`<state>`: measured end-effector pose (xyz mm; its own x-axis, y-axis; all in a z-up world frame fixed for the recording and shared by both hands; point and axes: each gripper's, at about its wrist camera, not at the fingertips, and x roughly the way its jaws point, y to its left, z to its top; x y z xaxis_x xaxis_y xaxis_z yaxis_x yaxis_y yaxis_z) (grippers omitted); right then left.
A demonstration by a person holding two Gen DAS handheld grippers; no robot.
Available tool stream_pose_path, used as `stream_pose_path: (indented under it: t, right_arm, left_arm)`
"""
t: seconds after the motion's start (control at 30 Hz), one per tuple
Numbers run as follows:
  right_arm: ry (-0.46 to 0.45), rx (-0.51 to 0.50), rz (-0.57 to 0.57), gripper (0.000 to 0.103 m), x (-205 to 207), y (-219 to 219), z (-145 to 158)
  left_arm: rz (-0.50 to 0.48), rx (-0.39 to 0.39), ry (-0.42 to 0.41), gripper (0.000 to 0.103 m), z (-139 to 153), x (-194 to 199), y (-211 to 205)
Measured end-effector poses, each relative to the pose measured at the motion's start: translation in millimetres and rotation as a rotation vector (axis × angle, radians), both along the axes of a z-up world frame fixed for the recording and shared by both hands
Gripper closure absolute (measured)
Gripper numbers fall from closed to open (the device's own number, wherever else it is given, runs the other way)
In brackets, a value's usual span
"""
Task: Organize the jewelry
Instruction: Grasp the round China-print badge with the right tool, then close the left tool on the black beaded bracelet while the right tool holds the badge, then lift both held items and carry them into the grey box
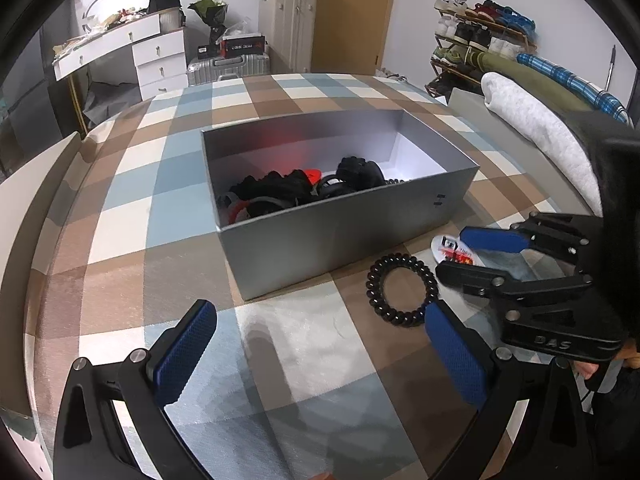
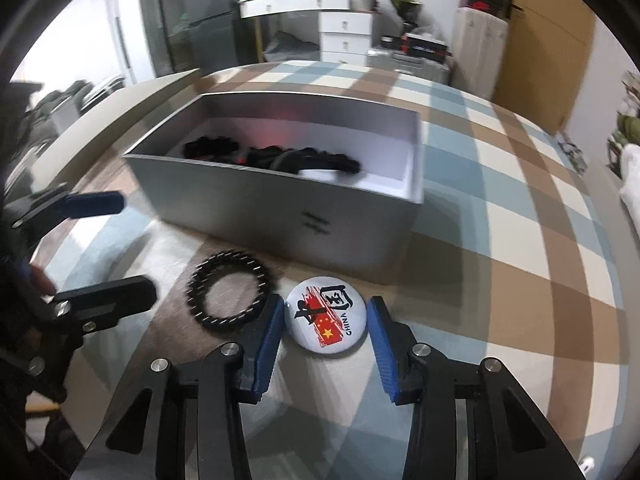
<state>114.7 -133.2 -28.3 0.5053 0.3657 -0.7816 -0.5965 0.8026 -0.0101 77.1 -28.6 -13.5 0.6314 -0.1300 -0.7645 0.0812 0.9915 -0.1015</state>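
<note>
L wrist: my left gripper [image 1: 320, 348] hangs wide, empty, above the cloth [image 1: 120, 184]. Coil tie [image 1: 402, 289] lies just in front of the box [image 1: 344, 232], which holds dark ties, so I'm parked for it.

R wrist: right gripper [image 2: 326, 334] straddles the badge [image 2: 326, 326], flat by the box front; jaws narrow round it. Pads touching? Can't tell. Prob. badge goes in box first.

Right gripper [image 2: 325, 320] straddling round badge [image 2: 326, 321], coil bracelet [image 2: 231, 295] beside
</note>
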Motion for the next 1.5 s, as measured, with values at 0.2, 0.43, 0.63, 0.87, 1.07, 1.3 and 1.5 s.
stream_pose_path:
  t: [0.2, 0.43, 0.63, 0.87, 1.07, 1.3, 1.5]
  right_arm:
    - [-0.033, 0.090, 0.002, 0.062, -3, -16, 25]
    - [-0.019, 0.123, -0.017, 0.062, 2, -30, 28]
    - [-0.020, 0.148, -0.021, 0.062, 2, -38, 33]
    - [-0.020, 0.166, -0.023, 0.062, 0, -42, 37]
    - [-0.023, 0.168, -0.016, 0.062, 0, -41, 37]
    - [-0.022, 0.178, -0.011, 0.062, -1, -39, 39]
    - [-0.038, 0.227, -0.004, 0.062, -2, -42, 45]
  left_arm:
    - [-0.040, -0.007, 0.022, 0.002, -3, -1, -10]
    - [-0.079, 0.003, 0.039, 0.002, -3, -2, -19]
    - [-0.060, -0.041, 0.024, 0.035, -1, 9, -19]
    - [-0.084, 0.039, 0.060, 0.071, -7, 24, -32]
    - [-0.102, 0.054, 0.073, 0.079, -10, 29, -37]
    - [-0.118, 0.064, 0.050, 0.098, -11, 25, -36]
    - [-0.136, 0.034, 0.006, 0.098, -6, 10, -30]
